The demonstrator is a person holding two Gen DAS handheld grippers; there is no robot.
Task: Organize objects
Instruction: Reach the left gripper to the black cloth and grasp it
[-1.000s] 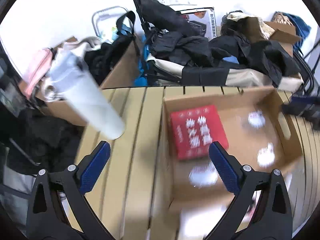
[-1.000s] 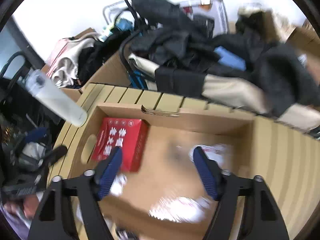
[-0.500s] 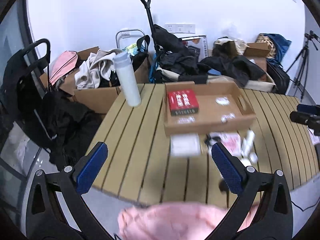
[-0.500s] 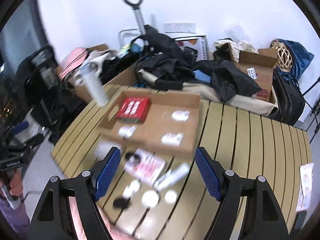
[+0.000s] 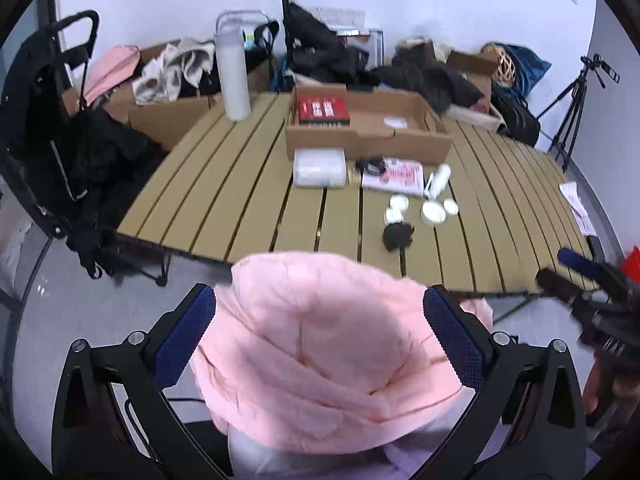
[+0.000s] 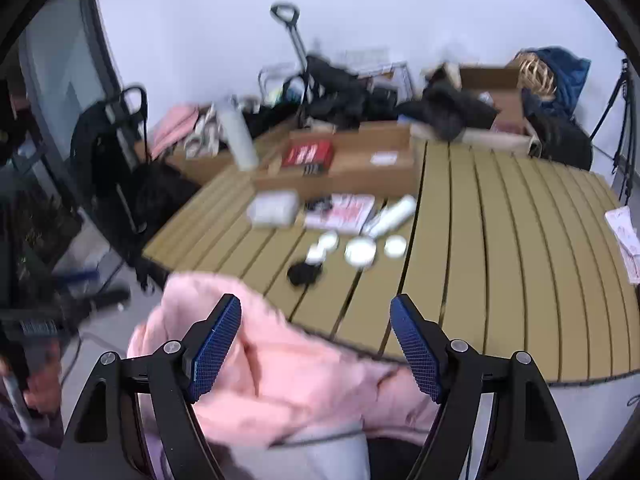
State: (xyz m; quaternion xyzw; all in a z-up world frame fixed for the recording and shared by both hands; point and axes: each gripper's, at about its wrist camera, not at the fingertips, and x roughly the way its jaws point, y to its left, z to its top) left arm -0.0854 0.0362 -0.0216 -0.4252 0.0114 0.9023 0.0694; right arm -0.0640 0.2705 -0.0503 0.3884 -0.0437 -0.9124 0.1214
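Note:
My left gripper [image 5: 316, 332] stands open off the near edge of the slatted table [image 5: 240, 200], above a pink padded garment [image 5: 320, 352] that fills the gap without being pinched. My right gripper [image 6: 316, 344] is open too, over the same pink garment [image 6: 280, 368]. On the table stands a cardboard tray [image 5: 368, 140] holding a red box [image 5: 323, 110]. In front of the tray lie a white pack [image 5: 319, 168], a pamphlet [image 5: 394, 176], a white tube [image 5: 438, 180], small white jars [image 5: 433, 212] and a black lump [image 5: 397, 237]. A tall white bottle [image 5: 233, 76] stands at the far left.
Cardboard boxes with clothes and dark jackets [image 5: 424, 76] crowd the floor behind the table. A black trolley [image 5: 60, 112] stands left and a tripod [image 5: 572, 100] right. A paper sheet [image 6: 624, 240] lies on the table's right edge. The right half of the table [image 6: 520, 240] is bare slats.
Both grippers have drawn back from over the cardboard tray to beyond the table's near edge. The pink garment has come into view beneath them, and the whole table now shows.

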